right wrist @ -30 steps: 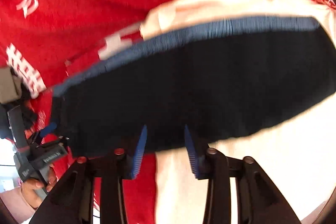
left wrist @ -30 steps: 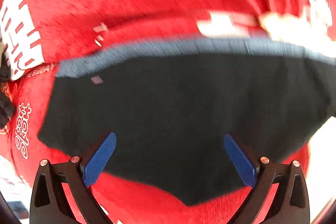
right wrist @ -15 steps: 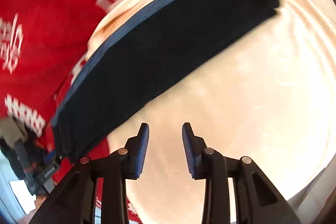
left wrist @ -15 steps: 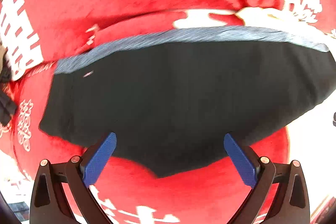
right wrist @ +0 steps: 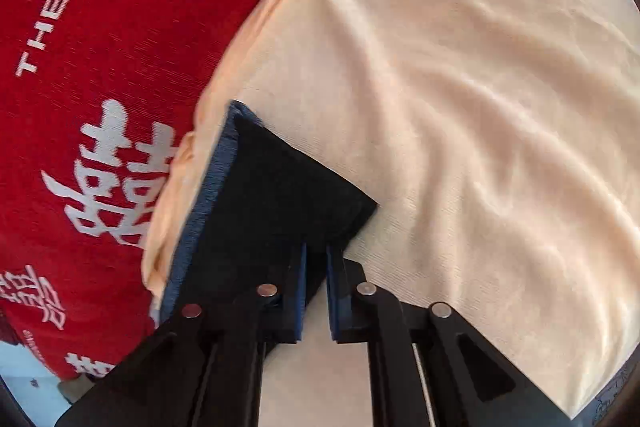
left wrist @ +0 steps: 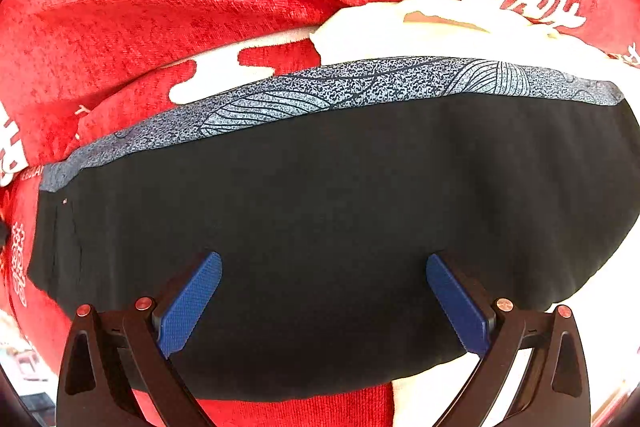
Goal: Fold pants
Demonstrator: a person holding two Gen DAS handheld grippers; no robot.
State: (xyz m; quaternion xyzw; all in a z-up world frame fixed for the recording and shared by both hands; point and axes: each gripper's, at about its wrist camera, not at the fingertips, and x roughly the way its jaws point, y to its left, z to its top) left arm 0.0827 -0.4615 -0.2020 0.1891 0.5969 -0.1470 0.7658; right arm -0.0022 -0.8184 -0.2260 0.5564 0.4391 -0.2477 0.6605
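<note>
The folded black pants (left wrist: 340, 187) lie flat, their blue-grey patterned waistband (left wrist: 360, 83) along the far edge. My left gripper (left wrist: 322, 259) hovers over the near half of them, wide open, with a blue pad (left wrist: 192, 303) on each side and nothing between them. In the right wrist view the pants (right wrist: 272, 195) show as a dark wedge with the waistband (right wrist: 216, 187) on its left. My right gripper (right wrist: 316, 249) is narrowed to a slim gap at the pants' near right edge, and black cloth sits between its fingertips.
A red blanket (left wrist: 200, 7) with white lettering covers the surface under the left part of the pants and behind them (right wrist: 100, 67). A cream cloth (right wrist: 460, 87), creased, spreads to the right beneath the pants' other end (left wrist: 400, 35).
The right gripper swung around to the pants' right end, came in close and narrowed its fingers onto the edge. The left gripper stayed wide open and moved nearer over the pants.
</note>
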